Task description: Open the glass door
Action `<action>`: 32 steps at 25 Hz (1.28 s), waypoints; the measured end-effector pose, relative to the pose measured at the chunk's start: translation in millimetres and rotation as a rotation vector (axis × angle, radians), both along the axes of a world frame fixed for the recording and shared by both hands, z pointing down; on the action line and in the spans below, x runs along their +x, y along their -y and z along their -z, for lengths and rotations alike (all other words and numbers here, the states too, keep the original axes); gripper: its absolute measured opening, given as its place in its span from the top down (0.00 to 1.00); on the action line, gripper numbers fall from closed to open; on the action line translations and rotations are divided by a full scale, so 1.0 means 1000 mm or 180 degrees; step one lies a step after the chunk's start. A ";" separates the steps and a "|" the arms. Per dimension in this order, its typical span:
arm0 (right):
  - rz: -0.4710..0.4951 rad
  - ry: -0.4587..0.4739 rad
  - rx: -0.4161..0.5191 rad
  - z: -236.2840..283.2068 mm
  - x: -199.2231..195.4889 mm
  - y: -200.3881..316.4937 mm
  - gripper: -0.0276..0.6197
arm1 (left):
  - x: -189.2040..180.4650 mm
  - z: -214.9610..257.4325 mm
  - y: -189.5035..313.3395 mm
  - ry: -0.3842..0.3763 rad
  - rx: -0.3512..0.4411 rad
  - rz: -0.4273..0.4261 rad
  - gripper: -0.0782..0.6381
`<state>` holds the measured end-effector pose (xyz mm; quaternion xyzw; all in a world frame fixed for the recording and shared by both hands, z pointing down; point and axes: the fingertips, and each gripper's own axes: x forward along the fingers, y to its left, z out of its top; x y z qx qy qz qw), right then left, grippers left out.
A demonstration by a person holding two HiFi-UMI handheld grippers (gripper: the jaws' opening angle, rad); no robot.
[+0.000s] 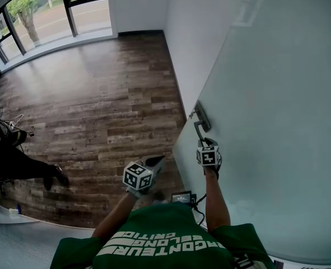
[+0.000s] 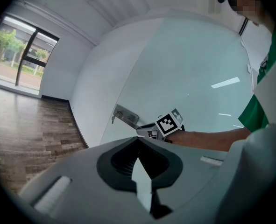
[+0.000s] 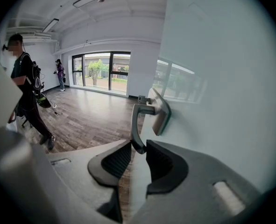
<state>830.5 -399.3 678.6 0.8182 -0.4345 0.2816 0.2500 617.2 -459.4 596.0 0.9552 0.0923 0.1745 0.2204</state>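
Glass door (image 1: 277,122): a frosted, pale green pane filling the right half of the head view; its free edge runs from the centre of the frame down toward the lower middle.
Door handle (image 1: 199,129): a metal lever on a plate at the door's left edge, just right of the frame's centre; the lever bends and points down toward the right gripper.
Right gripper (image 1: 205,143): below the handle in the head view, arm stretched up from the lower middle; in the right gripper view its fingers (image 3: 119,160) are clamped on the tip of the lever, one dark pad on each side.
Left gripper (image 1: 154,162): held in the air left of the door's edge, near the lower centre of the head view, apart from door and handle; its fingers are pressed together at the tips with nothing between them.
Wooden floor (image 1: 98,100): brown planks across the left and centre of the head view.
Windows (image 1: 47,13): a dark-framed row at the upper left; trees show outside.
Person (image 1: 19,161): in dark clothes at the left edge, standing on the floor, well apart from the door.
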 end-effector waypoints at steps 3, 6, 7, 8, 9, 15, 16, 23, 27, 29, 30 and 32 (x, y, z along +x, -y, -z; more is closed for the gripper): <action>-0.0045 -0.0024 -0.0016 0.001 0.009 -0.004 0.83 | 0.004 0.002 -0.001 0.0007 -0.0001 -0.0002 0.87; -0.0078 0.0006 0.0003 0.007 0.012 -0.005 0.83 | 0.006 0.003 -0.001 0.0025 -0.0003 0.0013 0.87; -0.0090 0.0002 0.0003 0.007 0.014 -0.006 0.83 | 0.007 0.003 -0.001 0.0031 -0.0003 0.0016 0.87; -0.0100 -0.0017 -0.0004 0.005 0.018 -0.008 0.83 | 0.009 0.002 -0.002 0.0037 -0.0002 0.0017 0.87; -0.0108 -0.0036 -0.0005 0.003 0.023 -0.010 0.83 | 0.012 0.002 -0.003 0.0042 0.0000 0.0016 0.87; -0.0152 -0.0015 0.0023 0.005 0.031 -0.013 0.83 | 0.020 0.002 -0.008 0.0049 0.0019 -0.0025 0.87; -0.0169 -0.0015 0.0028 0.007 0.031 -0.014 0.83 | 0.019 0.002 -0.009 0.0049 0.0019 -0.0026 0.87; -0.0202 -0.0076 0.0026 0.001 0.041 -0.019 0.83 | 0.020 0.000 -0.010 0.0064 0.0029 -0.0006 0.87; -0.0221 -0.0091 0.0038 0.001 0.042 -0.020 0.82 | 0.019 -0.003 -0.011 0.0059 0.0034 0.0000 0.87; -0.0228 -0.0096 0.0037 0.001 0.042 -0.019 0.82 | 0.019 -0.003 -0.010 0.0058 0.0036 0.0007 0.87; -0.0233 -0.0096 0.0036 0.001 0.043 -0.019 0.82 | 0.018 -0.002 -0.010 0.0058 0.0037 0.0013 0.87; -0.0240 -0.0106 0.0044 0.000 0.044 -0.020 0.82 | 0.018 -0.002 -0.010 0.0059 0.0040 0.0028 0.87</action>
